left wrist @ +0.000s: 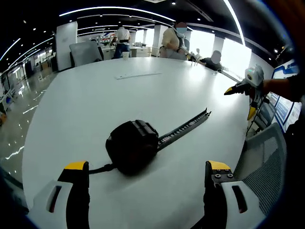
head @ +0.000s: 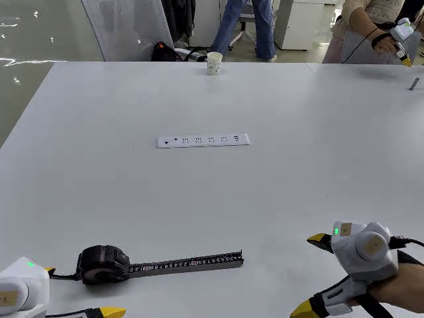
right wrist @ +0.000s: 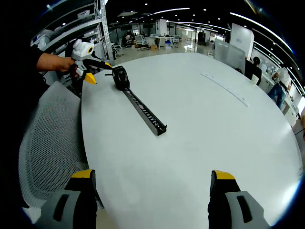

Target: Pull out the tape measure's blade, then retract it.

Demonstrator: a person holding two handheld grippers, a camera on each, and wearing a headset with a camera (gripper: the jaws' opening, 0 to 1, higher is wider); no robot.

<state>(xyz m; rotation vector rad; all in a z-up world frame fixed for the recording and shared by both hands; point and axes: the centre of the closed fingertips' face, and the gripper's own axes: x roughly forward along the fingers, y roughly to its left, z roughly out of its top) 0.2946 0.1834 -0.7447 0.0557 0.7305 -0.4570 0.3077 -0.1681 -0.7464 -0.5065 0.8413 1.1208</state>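
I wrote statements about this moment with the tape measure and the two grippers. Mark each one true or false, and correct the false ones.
1. The tape measure lies on the table with its blade pulled out. True.
2. The right gripper is shut on the blade. False: it is open and apart from the blade.
3. The left gripper is open, with the case just ahead of its jaws. True.
4. The paper cup stands on the power strip. False: it stands near the far edge, apart from the strip.
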